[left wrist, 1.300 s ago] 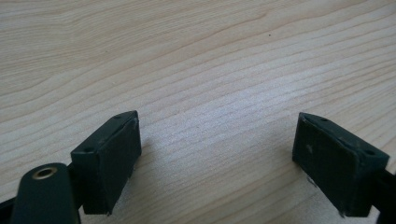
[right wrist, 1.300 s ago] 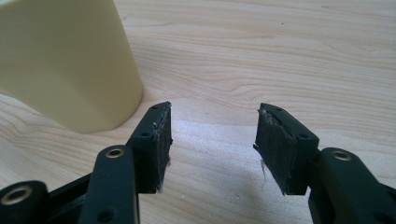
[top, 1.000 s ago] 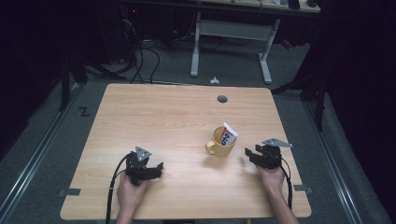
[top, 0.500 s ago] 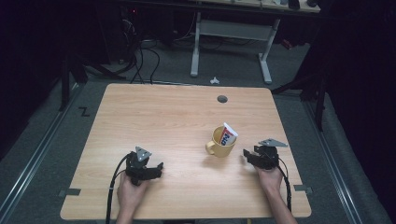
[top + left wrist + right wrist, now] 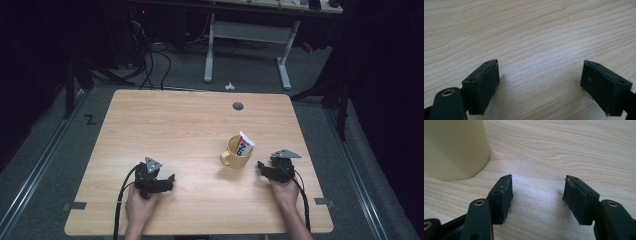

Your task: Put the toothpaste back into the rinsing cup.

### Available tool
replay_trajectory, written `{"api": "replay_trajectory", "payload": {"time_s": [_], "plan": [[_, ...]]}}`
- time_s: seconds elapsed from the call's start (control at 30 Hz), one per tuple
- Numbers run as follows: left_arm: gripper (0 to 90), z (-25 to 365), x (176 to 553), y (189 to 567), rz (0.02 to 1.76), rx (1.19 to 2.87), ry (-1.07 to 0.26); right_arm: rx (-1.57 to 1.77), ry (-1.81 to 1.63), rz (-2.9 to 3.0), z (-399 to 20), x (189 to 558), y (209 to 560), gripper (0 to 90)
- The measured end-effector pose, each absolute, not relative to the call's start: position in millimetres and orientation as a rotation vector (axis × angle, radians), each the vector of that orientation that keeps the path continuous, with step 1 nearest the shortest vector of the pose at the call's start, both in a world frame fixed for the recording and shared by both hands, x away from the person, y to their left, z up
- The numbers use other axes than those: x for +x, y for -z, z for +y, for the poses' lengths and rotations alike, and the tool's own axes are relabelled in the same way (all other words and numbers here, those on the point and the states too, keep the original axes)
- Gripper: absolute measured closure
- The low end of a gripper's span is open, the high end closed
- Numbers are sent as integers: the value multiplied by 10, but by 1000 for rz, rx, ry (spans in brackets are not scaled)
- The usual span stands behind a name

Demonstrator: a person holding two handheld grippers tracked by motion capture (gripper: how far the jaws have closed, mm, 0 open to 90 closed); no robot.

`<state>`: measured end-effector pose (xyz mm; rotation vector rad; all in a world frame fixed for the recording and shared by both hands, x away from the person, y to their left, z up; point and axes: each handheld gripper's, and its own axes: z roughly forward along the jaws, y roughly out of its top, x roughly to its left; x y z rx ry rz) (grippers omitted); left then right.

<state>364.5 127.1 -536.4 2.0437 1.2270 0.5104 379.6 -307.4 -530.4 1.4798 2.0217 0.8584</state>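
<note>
Two right gripper [image 5: 537,195] fingers [image 5: 504,195] apart, just beside yellow mug [image 5: 454,147].

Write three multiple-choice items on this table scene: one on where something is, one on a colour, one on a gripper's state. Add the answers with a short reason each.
1. Where is the tube?
A. Lying flat on the table
B. Standing in the mug
C. Held by the left gripper

2. What colour is the mug?
A. Yellow
B. Blue
C. Red

3. How is the right gripper?
A. Shut on the mug
B. Shut on nothing
C. Open, beside the mug

Answers: 1 B, the tube sticks up out of the mug's rim. 2 A, its wall is pale yellow in the high view and the right gripper view. 3 C, bare table shows between its fingers, with the mug off to one side.
</note>
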Motion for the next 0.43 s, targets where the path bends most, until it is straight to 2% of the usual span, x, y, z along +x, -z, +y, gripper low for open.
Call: {"api": "replay_trajectory", "payload": {"time_s": [0.43], "plan": [[159,1274,3644,5363,1227,2043,-509,1482,-855,2024,-3049,3809,5305,376]]}}
